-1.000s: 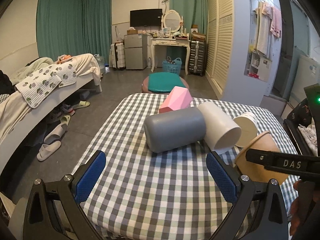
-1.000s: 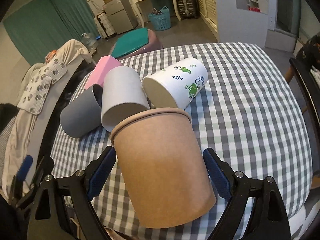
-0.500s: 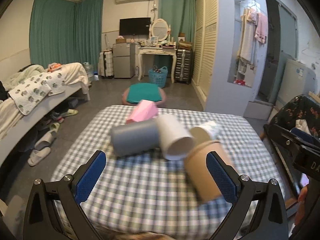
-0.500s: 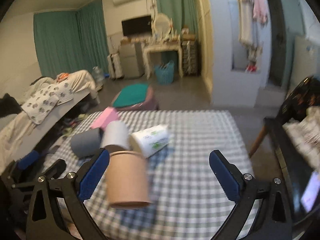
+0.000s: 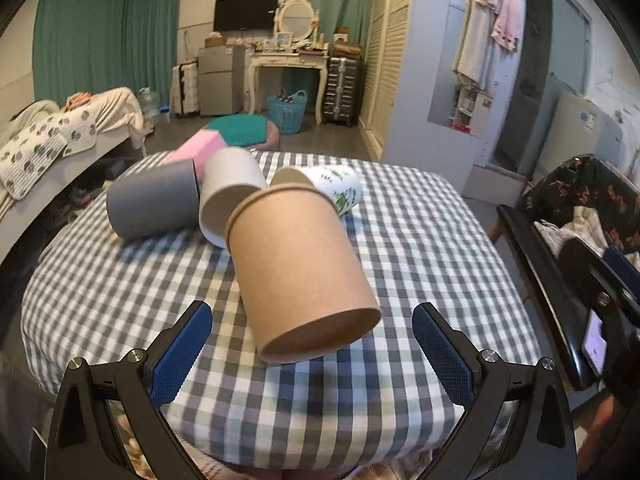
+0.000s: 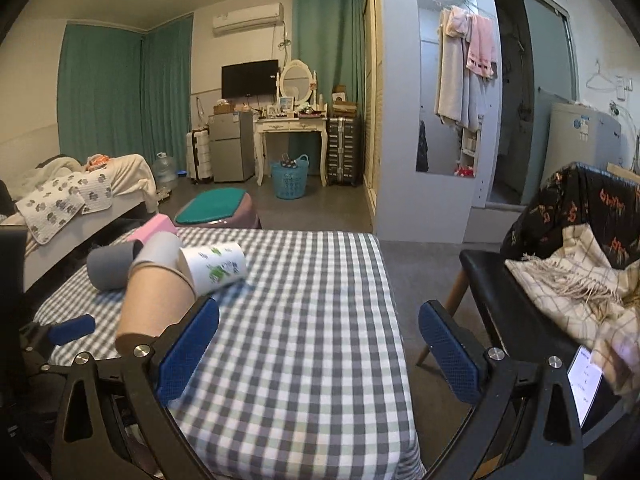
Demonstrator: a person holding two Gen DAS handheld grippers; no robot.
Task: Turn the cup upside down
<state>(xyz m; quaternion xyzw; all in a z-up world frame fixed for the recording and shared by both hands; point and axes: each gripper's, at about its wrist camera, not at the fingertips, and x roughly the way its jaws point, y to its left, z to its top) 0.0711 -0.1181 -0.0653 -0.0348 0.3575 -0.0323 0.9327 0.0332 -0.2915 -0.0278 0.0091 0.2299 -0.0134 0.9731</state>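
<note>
A brown paper cup (image 5: pixel 300 268) lies on its side on the checked tablecloth (image 5: pixel 420 264), its base toward me, straight ahead of my open left gripper (image 5: pixel 312 348), whose fingers stand wide either side of it without touching. The cup also shows at the left of the right wrist view (image 6: pixel 154 300). My right gripper (image 6: pixel 318 344) is open and empty, over the table's near right part, to the right of the cup.
Behind the brown cup lie a dark grey cup (image 5: pixel 152 204), a light grey cup (image 5: pixel 228 192), a white patterned cup (image 5: pixel 332 188) and a pink box (image 5: pixel 196 152). A black chair (image 6: pixel 520 300) with cloth stands right of the table. A bed (image 6: pixel 80 200) is at left.
The right gripper has drawn back and swung right, leaving the brown cup on its side. The left gripper has moved right and closer, so the cup now lies between its fingers.
</note>
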